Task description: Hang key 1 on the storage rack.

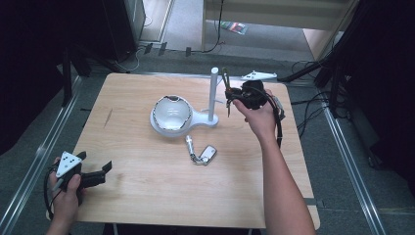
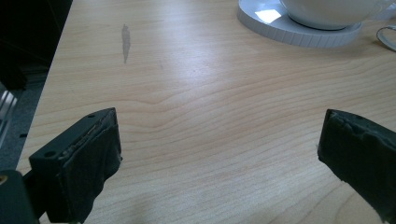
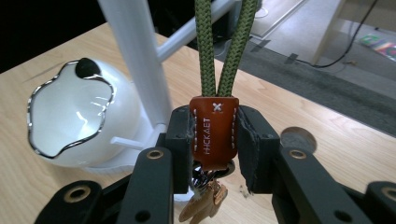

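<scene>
The left gripper (image 1: 95, 169) rests at the near left corner of the table (image 1: 147, 196), its jaws spread wide with nothing between them, bare wood ahead of them in the left gripper view. Further right stands the white stand (image 1: 169, 128), a round base carrying a bowl (image 1: 171, 112) with a silvery rim, joined to an upright post (image 1: 214, 95) with short pegs sticking out (one long peg (image 3: 196, 28) crosses behind the strap in the right gripper view). In front of it a second key set (image 1: 201, 154) lies flat on the table, untouched. To the right of the post, the right gripper (image 1: 230, 95) is raised and pinches the brown leather tab (image 3: 214, 133) of a keychain, its green cord loop (image 3: 226, 46) standing up above the jaws and the keys (image 3: 203, 205) dangling below them. The step in hand looks like hanging this keychain on the stand. The next move would call for carrying the loop over to a peg, keeping it open enough to slip over the tip, then lowering until the cord bears on the peg before the jaws let go.
</scene>
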`<state>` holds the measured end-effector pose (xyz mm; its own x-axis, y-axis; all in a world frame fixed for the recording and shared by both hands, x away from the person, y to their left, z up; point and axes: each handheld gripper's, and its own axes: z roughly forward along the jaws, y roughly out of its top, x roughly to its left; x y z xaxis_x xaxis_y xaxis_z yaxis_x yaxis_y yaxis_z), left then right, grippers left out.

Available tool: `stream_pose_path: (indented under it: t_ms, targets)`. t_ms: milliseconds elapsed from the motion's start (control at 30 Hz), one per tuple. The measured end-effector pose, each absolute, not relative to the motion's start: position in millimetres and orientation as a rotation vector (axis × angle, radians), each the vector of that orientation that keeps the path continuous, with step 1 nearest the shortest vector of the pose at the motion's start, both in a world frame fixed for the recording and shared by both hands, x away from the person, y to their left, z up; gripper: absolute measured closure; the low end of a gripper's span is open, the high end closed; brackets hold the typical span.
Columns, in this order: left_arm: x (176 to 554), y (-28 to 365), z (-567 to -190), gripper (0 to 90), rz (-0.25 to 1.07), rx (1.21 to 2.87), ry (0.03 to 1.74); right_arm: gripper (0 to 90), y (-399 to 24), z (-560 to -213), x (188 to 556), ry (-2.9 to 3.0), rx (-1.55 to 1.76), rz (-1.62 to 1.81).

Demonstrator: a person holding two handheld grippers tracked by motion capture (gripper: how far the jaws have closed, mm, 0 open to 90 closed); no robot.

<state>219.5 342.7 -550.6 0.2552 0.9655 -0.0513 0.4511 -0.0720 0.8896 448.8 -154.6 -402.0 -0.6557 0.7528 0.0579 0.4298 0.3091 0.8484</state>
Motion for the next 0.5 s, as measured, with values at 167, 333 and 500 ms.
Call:
stream_pose_path:
  t_ms: [167,333,500]
  targets:
    - [219.6,342.5,-550.7,0.0,0.755,1.666,1.326,68.6,-150.2,-405.2,451.1,2.272,1.042,1.263]
    - [219.6,342.5,-550.6,0.0,0.755,1.666,1.326,68.3,-149.9,-407.7,450.8,2.291,1.030,1.243]
    - [219.7,342.7,-550.6,0.0,0.751,1.668,1.326,67.0,-151.9,-410.2,449.3,2.294,1.047,1.247]
